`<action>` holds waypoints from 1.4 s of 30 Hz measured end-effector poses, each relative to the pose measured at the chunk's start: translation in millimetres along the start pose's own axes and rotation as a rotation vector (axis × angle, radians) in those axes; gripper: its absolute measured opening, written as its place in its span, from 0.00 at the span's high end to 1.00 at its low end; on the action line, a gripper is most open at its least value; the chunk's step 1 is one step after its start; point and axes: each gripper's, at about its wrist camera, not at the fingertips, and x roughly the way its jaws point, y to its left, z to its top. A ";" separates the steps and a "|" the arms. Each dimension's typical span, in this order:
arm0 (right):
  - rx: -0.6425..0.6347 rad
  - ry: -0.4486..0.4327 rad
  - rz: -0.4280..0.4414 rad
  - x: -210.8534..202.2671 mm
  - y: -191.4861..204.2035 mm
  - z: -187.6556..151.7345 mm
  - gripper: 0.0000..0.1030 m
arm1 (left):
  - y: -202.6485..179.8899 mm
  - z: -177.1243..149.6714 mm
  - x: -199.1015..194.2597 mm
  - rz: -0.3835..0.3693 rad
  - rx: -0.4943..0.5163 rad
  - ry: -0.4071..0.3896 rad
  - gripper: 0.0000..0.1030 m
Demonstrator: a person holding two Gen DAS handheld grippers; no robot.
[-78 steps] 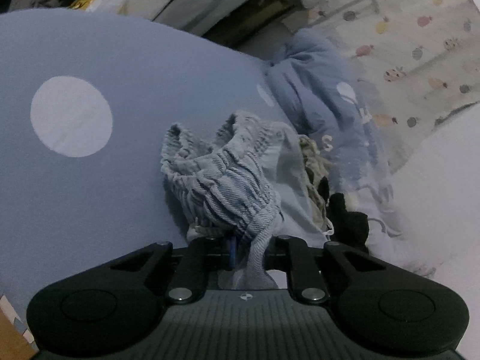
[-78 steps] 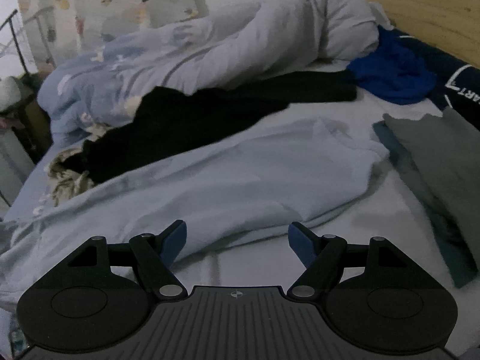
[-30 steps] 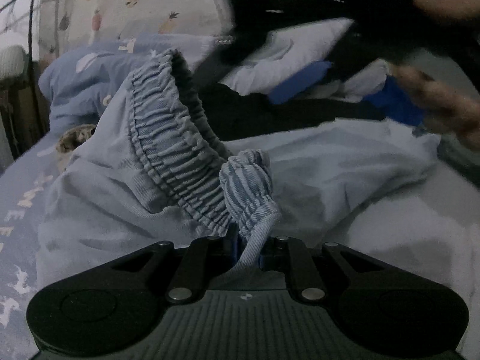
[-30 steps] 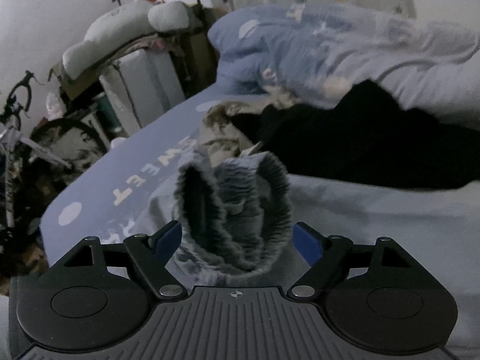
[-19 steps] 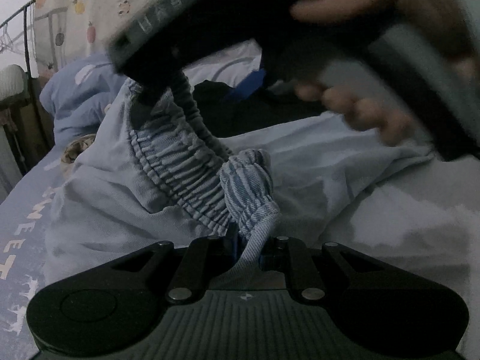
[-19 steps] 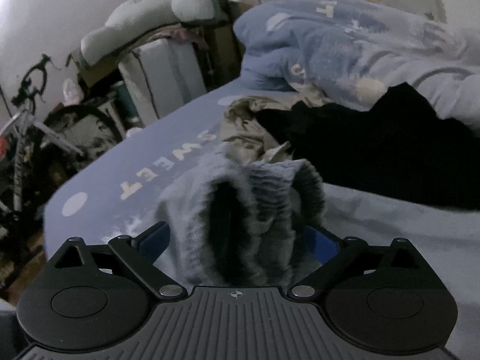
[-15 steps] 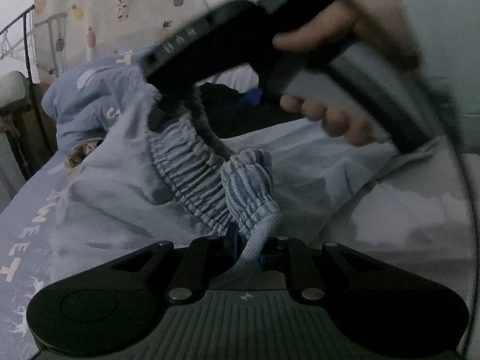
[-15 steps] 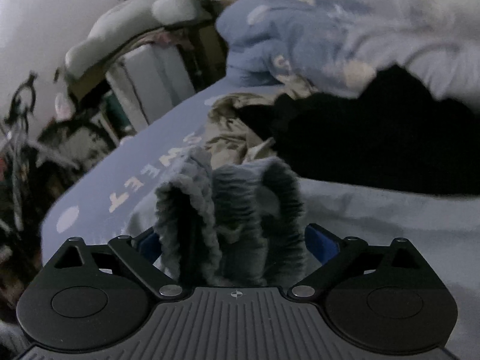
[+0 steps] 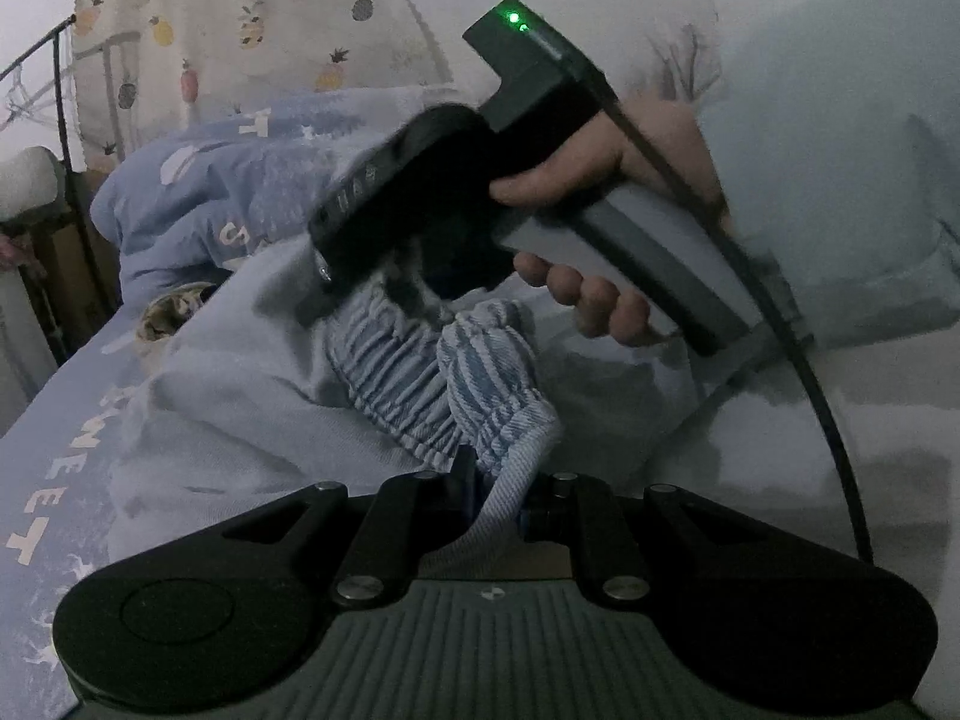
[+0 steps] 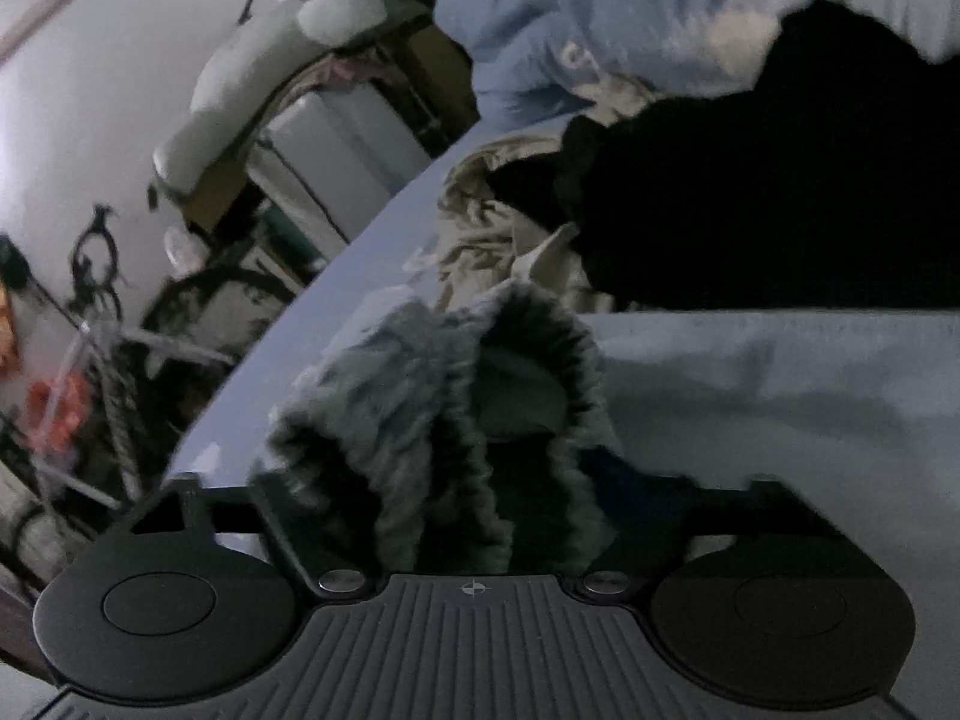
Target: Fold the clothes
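Note:
Light blue pants [image 9: 240,396] lie crumpled on the bed, their gathered elastic waistband [image 9: 408,372] raised toward me. My left gripper [image 9: 498,492] is shut on a fold of that waistband, which bunches up just beyond the fingers. In the left wrist view a hand [image 9: 600,162] holds the right gripper [image 9: 336,264] tilted down onto the waistband a little farther along. In the right wrist view my right gripper [image 10: 474,492] stands open, with the waistband [image 10: 420,396] bunched between its spread fingers and hiding most of both pads.
A blue patterned quilt [image 9: 240,180] is heaped at the back. A black garment [image 10: 750,192] and a beige crumpled one [image 10: 498,228] lie beyond the pants. The bed edge [image 10: 288,324] runs on the left, with a bicycle and clutter [image 10: 90,300] past it.
The right gripper swung from the far side of the bed over to the waistband and pushed down around it. The left gripper kept its hold and turned with the waistband lifted.

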 end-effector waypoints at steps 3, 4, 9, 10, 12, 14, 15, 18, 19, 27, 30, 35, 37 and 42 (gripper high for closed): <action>-0.020 -0.004 -0.019 -13.6 -7.2 5.1 0.65 | -0.6 13.7 -1.2 -0.028 -0.028 -0.017 0.86; -0.026 -0.005 -0.026 -18.2 -9.6 6.8 0.67 | -2.1 20.2 -2.8 -0.042 -0.041 -0.024 0.86; -0.059 -0.011 -0.058 -40.9 -21.6 15.4 0.70 | -29.5 56.1 -9.5 -0.098 -0.039 -0.105 0.86; -0.066 -0.012 -0.065 -45.5 -24.0 17.1 0.70 | -39.7 64.6 -6.7 -0.115 -0.039 -0.120 0.86; -0.079 -0.015 -0.078 -54.6 -28.8 20.6 0.70 | -64.4 82.7 1.2 -0.150 -0.041 -0.150 0.86; -0.092 -0.017 -0.090 -63.7 -33.6 24.0 0.70 | -90.6 99.3 9.3 -0.189 -0.044 -0.182 0.86; -0.098 -0.018 -0.097 -68.2 -36.0 25.7 0.71 | -105.4 108.3 14.1 -0.213 -0.043 -0.196 0.86; -0.092 -0.018 -0.165 -100.4 -67.3 27.7 0.71 | -147.8 133.3 28.1 -0.286 -0.037 -0.222 0.87; -0.082 -0.015 -0.193 -113.2 -81.6 26.0 0.71 | -162.9 140.4 33.7 -0.312 -0.033 -0.224 0.87; 0.011 0.003 -0.351 -179.0 -186.4 -5.0 0.72 | -273.3 165.8 87.5 -0.396 0.034 -0.192 0.87; 0.013 0.006 -0.392 -180.2 -197.5 -15.4 0.72 | -300.8 158.9 115.6 -0.373 0.067 -0.126 0.87; 0.016 0.013 -0.459 -182.2 -216.1 -32.7 0.67 | -325.3 137.8 154.3 -0.370 0.126 0.008 0.83; 0.017 0.015 -0.487 -183.0 -223.5 -39.7 0.44 | -327.7 130.2 156.4 -0.385 0.155 0.017 0.66; 0.020 0.022 -0.554 -185.0 -242.0 -57.0 0.19 | -303.7 110.2 123.5 -0.504 0.155 -0.020 0.35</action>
